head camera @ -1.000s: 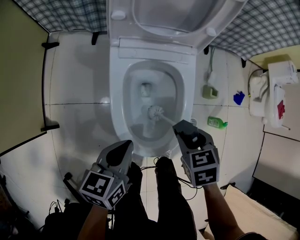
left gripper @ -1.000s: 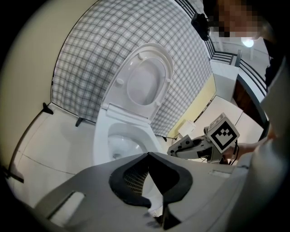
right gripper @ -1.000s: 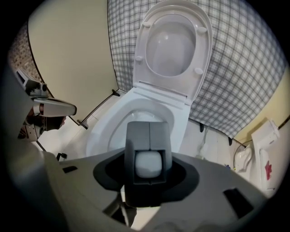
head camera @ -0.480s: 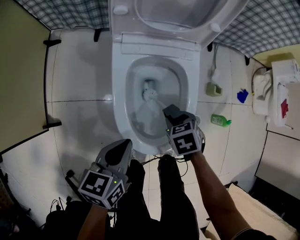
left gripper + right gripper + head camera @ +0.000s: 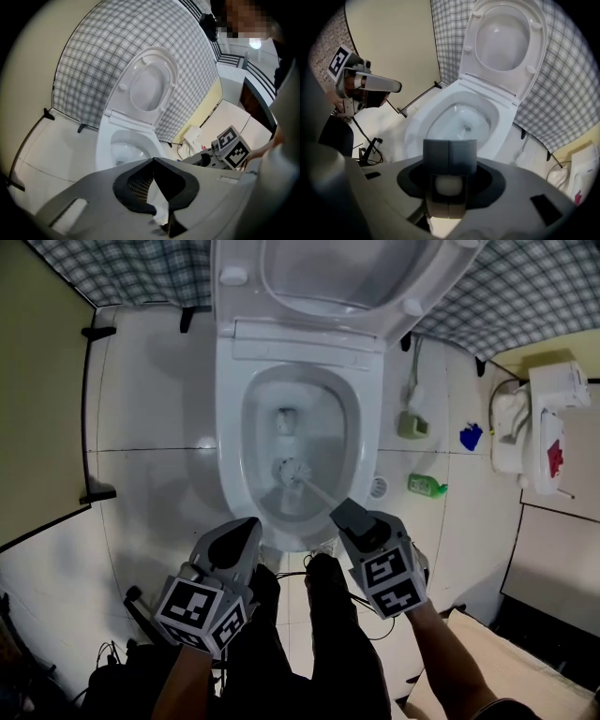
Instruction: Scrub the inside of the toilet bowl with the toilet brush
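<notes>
In the head view the white toilet bowl [image 5: 230,427] fills the upper middle of the frame, its seat and lid [image 5: 328,282] tipped up at the top edge against a checked wall [image 5: 131,268]. The toilet brush [image 5: 290,471] is inside the bowl: its round bristled head rests on the lower part of the inner wall, just below the dark outlet [image 5: 287,418], and its pale handle slants down and to the right over the front rim. The right gripper [image 5: 343,513] holds that handle at the lower right of the bowl. In the right gripper view its jaws are clamped on the white rod, which shows as a round end between the two grey pads, and the gripper points steeply down into the bowl. The left gripper [image 5: 247,527] hangs at the lower left, just in front of the bowl's front rim and clear of the brush. In the left gripper view its jaws meet at the tips with nothing between them. Each gripper carries a cube with black-and-white markers, and a forearm leads from each cube to the bottom edge. On the white tiled floor [image 5: 150,409] to the right of the bowl lie a green bottle [image 5: 427,486] on its side, a small blue object [image 5: 471,437] and a round floor drain [image 5: 378,487]. Dark cables [image 5: 141,610] trail across the floor at lower left.
</notes>
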Available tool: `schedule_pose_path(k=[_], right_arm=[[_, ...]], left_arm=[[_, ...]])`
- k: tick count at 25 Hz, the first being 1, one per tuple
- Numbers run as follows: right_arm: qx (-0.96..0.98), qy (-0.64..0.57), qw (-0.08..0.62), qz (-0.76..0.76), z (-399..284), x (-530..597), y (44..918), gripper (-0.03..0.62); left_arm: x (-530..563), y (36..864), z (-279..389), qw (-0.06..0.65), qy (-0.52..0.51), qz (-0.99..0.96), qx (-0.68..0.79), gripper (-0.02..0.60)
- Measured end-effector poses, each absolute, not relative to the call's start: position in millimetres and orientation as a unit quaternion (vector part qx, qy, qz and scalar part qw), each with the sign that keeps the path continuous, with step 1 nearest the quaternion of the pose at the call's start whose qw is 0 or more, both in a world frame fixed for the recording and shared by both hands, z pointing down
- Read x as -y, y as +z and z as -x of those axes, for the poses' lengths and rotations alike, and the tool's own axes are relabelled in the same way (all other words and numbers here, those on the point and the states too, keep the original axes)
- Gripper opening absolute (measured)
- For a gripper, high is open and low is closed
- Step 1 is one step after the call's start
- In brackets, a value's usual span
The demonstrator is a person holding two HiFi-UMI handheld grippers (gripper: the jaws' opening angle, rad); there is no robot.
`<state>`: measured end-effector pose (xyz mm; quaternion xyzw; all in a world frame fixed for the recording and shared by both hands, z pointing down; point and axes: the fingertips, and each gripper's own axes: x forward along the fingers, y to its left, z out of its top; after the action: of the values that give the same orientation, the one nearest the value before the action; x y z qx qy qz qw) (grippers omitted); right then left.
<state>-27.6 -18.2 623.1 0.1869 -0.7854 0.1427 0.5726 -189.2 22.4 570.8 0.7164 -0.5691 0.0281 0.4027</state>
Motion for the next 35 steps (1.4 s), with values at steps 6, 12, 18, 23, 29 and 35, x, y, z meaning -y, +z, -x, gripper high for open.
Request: schedule_pose_path(k=[6, 12, 18, 23, 29, 35], right_arm=[[0.763, 0.125, 0.607, -0.185, 3.9, 2.7, 589.6, 0.187], [0.752, 0.181, 0.611, -0.17, 1.7, -25.2, 587.6, 0.187], [0.777, 0.252, 0.551, -0.17, 47.2, -19.1, 602.2, 0.187], [0.794, 0.295, 0.477, -0.233, 69.1, 29.5, 587.2, 0.187], [0.828, 0.229, 0.448, -0.246, 82.6, 77.0, 519.8, 0.187], [0.847, 0.213, 0.392, -0.291, 74.8, 88.8, 449.9, 0.187]], left_arm=[[-23.6, 540.6, 179.5, 0.395, 0.04, -0.727, 0.56, -0.011], [-34.8, 506.0, 173.5, 0.392, 0.036, -0.722, 0.569, -0.011], [-48.0, 484.1, 169.2, 0.389, 0.034, -0.712, 0.584, -0.011], [-46.3, 453.9, 172.7, 0.369, 0.037, -0.708, 0.601, -0.011], [-34.5, 411.4, 189.3, 0.338, 0.023, -0.701, 0.627, -0.011], [-22.2, 389.4, 200.1, 0.321, 0.005, -0.714, 0.622, -0.011]])
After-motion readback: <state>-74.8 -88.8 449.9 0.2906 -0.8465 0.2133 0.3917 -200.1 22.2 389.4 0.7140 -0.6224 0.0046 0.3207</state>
